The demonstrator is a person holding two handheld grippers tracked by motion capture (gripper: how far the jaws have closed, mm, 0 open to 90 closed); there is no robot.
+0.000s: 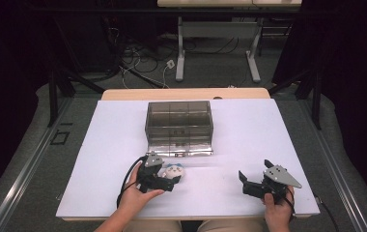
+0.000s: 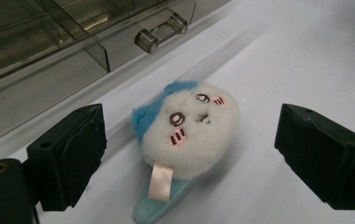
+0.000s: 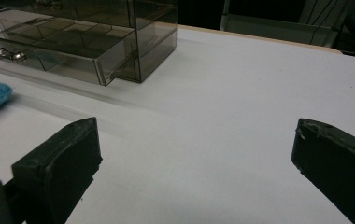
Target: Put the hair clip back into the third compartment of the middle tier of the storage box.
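Note:
A small round plush toy (image 1: 175,170), white with a blue top, a stitched face and a pale ribbon tag, lies on the white table sheet (image 1: 249,130) near its front left. My left gripper (image 1: 168,177) is low over it. In the left gripper view the plush toy (image 2: 189,133) sits between the two jaws of the left gripper (image 2: 192,126), with a gap on each side, so this gripper is open. My right gripper (image 1: 255,172) rests near the front right, open and holding nothing, as the right gripper view (image 3: 194,140) confirms.
A smoky clear drawer box (image 1: 179,121) stands mid-table behind the toy, its bottom drawer (image 1: 181,146) pulled out toward me, handle (image 2: 161,32) facing front. A wooden table edge (image 1: 186,94) runs behind. Cables and desk legs lie on the floor beyond.

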